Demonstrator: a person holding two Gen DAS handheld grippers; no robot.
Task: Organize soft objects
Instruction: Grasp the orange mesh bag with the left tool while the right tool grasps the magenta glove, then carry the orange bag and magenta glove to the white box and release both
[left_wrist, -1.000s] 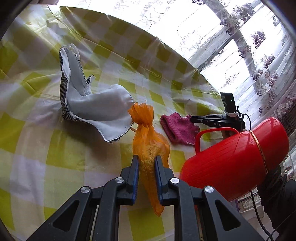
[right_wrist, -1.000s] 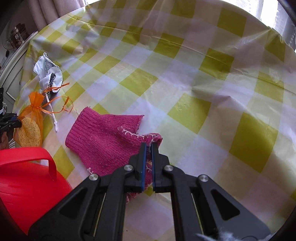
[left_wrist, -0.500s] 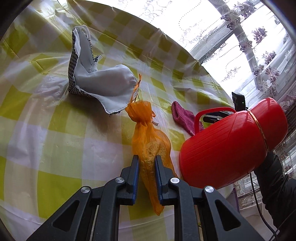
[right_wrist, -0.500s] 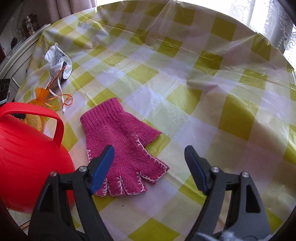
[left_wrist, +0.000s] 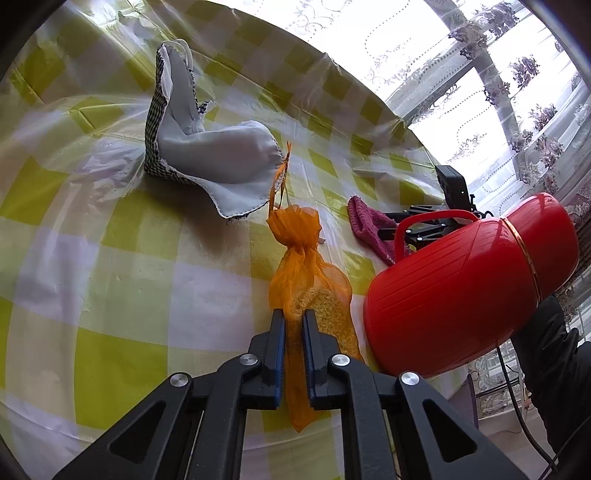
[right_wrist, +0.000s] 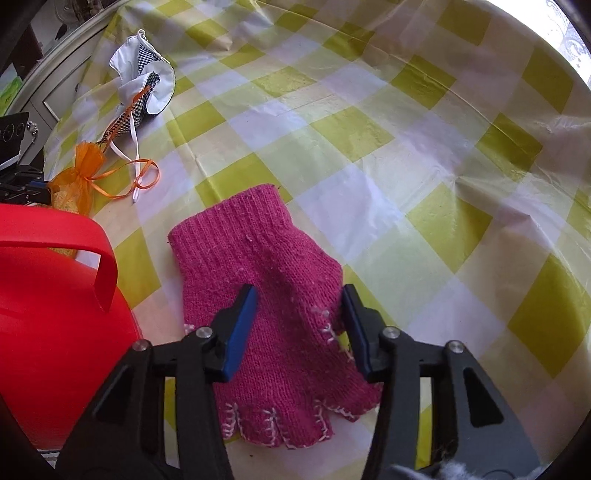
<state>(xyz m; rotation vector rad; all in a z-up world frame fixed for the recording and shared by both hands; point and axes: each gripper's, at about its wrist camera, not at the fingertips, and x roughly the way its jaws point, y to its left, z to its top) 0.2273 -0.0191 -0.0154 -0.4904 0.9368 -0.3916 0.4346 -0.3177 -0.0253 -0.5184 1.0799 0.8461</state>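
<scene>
My left gripper is shut on the lower part of an orange mesh pouch, which lies on the checked tablecloth. The pouch also shows in the right wrist view with its orange ribbon. A pink fingerless knitted glove lies flat on the cloth. My right gripper is open, its jaws straddling the glove's palm. The glove shows partly in the left wrist view. A white and black-checked fabric bag lies beyond the pouch; it also shows in the right wrist view.
A red plastic jug with a handle lies on its side just right of the pouch; in the right wrist view it is just left of the glove. Lace curtains hang behind the table's far edge.
My right gripper let go of the glove, opened wide and then came down over its palm. The glove now lies flat. My left gripper, still gripping the pouch, moved nearer the table's edge.
</scene>
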